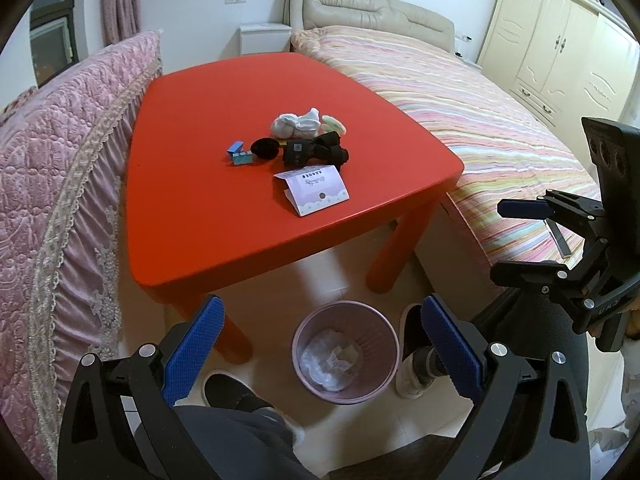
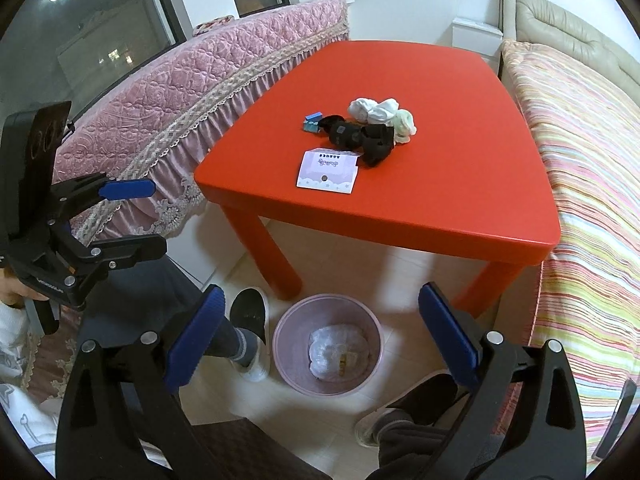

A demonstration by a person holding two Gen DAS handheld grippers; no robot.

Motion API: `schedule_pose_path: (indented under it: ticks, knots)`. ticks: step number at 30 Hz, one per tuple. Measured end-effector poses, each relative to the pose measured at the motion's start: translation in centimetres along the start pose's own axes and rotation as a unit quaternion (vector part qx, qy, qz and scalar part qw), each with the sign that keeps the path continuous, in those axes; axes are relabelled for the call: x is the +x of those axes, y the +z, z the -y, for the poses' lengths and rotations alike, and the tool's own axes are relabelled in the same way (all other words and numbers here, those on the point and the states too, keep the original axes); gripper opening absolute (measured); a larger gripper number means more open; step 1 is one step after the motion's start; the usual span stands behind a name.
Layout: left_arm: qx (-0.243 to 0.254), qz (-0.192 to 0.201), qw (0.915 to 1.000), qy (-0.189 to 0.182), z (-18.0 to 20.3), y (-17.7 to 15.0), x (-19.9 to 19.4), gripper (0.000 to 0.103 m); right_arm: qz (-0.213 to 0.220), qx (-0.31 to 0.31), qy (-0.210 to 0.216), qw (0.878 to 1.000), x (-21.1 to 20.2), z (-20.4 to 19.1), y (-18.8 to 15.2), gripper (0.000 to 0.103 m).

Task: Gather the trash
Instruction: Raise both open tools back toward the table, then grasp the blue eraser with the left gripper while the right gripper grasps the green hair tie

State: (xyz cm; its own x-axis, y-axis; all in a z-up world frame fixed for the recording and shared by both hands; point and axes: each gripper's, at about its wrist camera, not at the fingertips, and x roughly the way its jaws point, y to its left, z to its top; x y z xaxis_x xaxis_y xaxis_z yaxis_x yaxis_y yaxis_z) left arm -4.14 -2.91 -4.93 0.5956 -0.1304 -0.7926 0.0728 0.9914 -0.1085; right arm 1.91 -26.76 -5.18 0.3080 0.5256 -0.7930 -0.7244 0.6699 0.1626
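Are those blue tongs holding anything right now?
No. Both the left tongs and the right tongs stand open and empty above the bin.

Table [image 1: 240,208] between two beds, bin [image 1: 346,350] on floor before it, paper packet [image 1: 314,192] nearest its front edge, socks [image 1: 296,124] behind

Glossy smooth red table [image 1: 248,92]; ribbed pink plastic bin [image 1: 374,334]; quilted cloth bedspread [image 1: 68,152]; matt paper card [image 1: 316,190].
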Motion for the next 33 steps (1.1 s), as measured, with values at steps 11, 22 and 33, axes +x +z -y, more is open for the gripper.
schedule_pose_path:
  ticks: [11, 22, 33]
  knots:
    - [-0.007, 0.004, 1.0, -0.002, -0.7, 0.6, 0.0, 0.095, 0.003, -0.001, 0.003, 1.0, 0.0, 0.3, 0.7, 0.096]
    - [-0.007, 0.023, 0.9997, 0.0, -3.2, 3.9, 0.1, 0.095, 0.028, -0.003, 0.002, 1.0, -0.7, 2.7, 5.1, 0.096]
    - [0.019, 0.017, 0.9996, 0.013, -6.6, 10.9, 2.2, 0.095, 0.014, -0.033, -0.006, 0.999, 1.3, 5.4, 13.4, 0.096]
